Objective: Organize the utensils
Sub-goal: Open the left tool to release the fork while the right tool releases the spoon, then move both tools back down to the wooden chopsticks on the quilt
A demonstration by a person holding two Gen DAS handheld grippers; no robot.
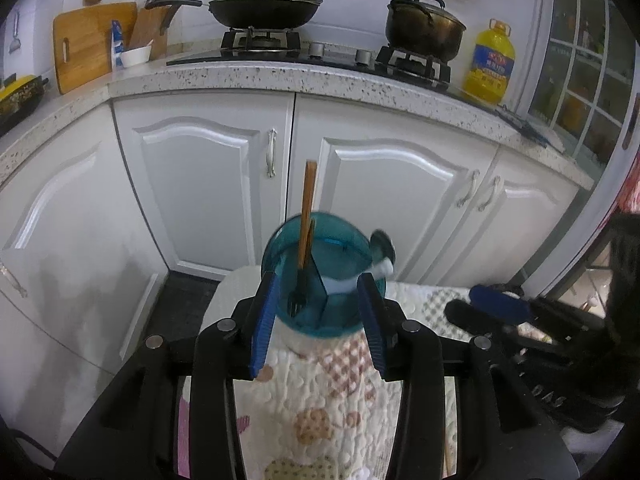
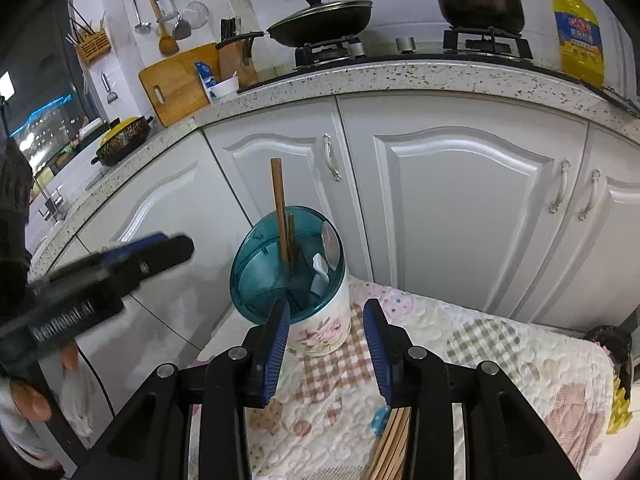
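Note:
A utensil holder [image 1: 320, 312] with a teal divided top and a white flowered body [image 2: 320, 328] stands on the quilted cloth [image 2: 500, 360] near its far left corner. Two wooden handles [image 1: 307, 208] stick up from it, one ending in a dark fork head. A metal spoon with a white handle [image 1: 381, 252] leans at its right rim. My left gripper [image 1: 320, 284] is open, its blue pads framing the holder without touching it. In the right wrist view the left gripper [image 2: 168, 248] is blurred and left of the holder. My right gripper [image 2: 327, 312] is open just short of the holder. Wooden chopsticks [image 2: 394, 440] lie under it.
White cabinet doors [image 1: 208, 184] rise right behind the holder. The speckled counter [image 1: 280, 76] carries a stove with a lidded wok [image 1: 264, 8], a pot [image 1: 424, 28], a yellow oil bottle [image 1: 490, 64] and a cutting board [image 1: 88, 44]. A person's hand [image 2: 28, 400] shows low at the left.

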